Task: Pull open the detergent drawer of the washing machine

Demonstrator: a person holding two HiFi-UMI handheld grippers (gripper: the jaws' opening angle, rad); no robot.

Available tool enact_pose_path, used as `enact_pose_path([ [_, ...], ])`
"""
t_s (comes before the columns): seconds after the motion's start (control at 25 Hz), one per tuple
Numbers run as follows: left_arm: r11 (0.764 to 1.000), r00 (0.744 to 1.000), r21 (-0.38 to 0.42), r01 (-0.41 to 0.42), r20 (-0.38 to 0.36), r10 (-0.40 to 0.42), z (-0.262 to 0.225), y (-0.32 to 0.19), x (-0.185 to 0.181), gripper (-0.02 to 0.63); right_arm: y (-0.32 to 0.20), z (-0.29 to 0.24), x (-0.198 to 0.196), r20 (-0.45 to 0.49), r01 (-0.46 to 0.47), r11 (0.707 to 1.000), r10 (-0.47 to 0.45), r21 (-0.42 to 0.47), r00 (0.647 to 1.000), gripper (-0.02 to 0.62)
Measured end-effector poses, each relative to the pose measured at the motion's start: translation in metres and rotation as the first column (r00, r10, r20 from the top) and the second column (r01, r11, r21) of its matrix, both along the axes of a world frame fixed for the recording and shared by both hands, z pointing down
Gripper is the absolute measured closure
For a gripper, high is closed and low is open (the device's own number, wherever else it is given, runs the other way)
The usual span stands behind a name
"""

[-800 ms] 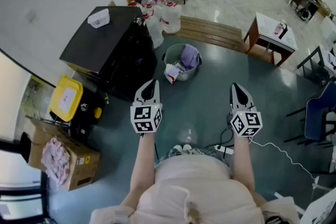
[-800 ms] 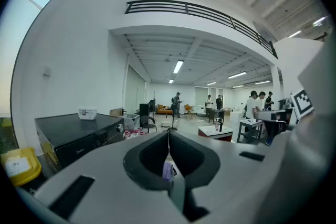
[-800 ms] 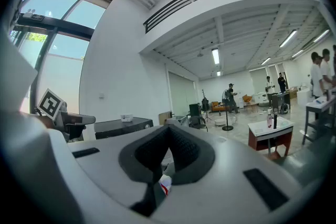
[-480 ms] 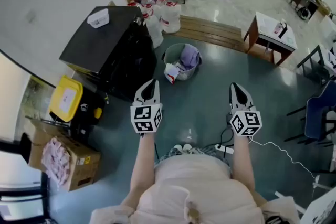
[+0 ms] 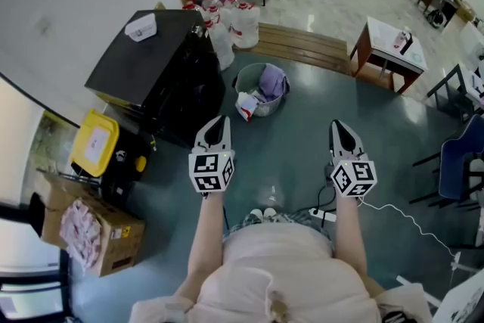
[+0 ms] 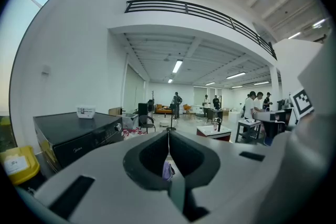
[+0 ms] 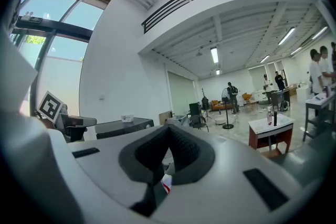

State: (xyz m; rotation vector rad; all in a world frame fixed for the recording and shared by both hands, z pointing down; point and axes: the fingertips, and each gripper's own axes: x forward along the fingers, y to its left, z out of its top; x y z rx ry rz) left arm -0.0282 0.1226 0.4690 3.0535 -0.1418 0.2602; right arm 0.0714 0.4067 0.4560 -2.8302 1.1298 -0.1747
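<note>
Nothing is done yet. The black washing machine (image 5: 151, 68) stands ahead and to the left of the person, its front looks flush, and I cannot pick out the drawer on it. Open floor (image 5: 302, 136) lies in between. A laundry basket (image 5: 259, 91) crowds the machine's front corner. The left tool (image 5: 219, 121), near that corner, and the right tool (image 5: 338, 125), well apart from it, are both pinched closed on nothing. A power strip (image 5: 324, 216) lies by the person's feet.
</note>
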Motion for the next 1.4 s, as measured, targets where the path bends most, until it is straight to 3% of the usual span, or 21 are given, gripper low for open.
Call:
enact_pose_path([
  [0.4, 0.997, 0.997, -0.047, -0.066, -0.030, 0.064, 0.000, 0.008, -0.006, 0.577, -0.017, -0.001, -0.016, 0.017, 0.080, 0.996, -0.081, 0.037, 0.997, 0.566],
  [0.56, 0.997, 0.996, -0.034, -0.074, -0.050, 0.072, -0.007, 0.010, -0.009, 0.566, -0.026, -0.003, -0.021, 0.030, 0.117, 0.991, -0.119, 0.057, 0.992, 0.389],
  [0.68, 0.995, 0.994, -0.045, -0.092, -0.060, 0.090, -0.008, 0.013, -0.011, 0.391, -0.029, -0.005, -0.024, 0.033, 0.115, 0.990, -0.118, 0.076, 0.992, 0.306],
  [0.92, 0.993, 0.993, -0.061, -0.098, -0.078, 0.093, -0.004, 0.012, -0.021, 0.271, -0.033, -0.002, -0.027, 0.063, 0.079, 0.989, -0.087, 0.126, 0.994, 0.167],
  [1.4, 0.994, 0.992, -0.018, -0.108, -0.069, 0.106, -0.002, -0.004, -0.025, 0.245, -0.057, 0.003, -0.033, 0.076, 0.073, 0.991, -0.082, 0.113, 0.994, 0.141],
])
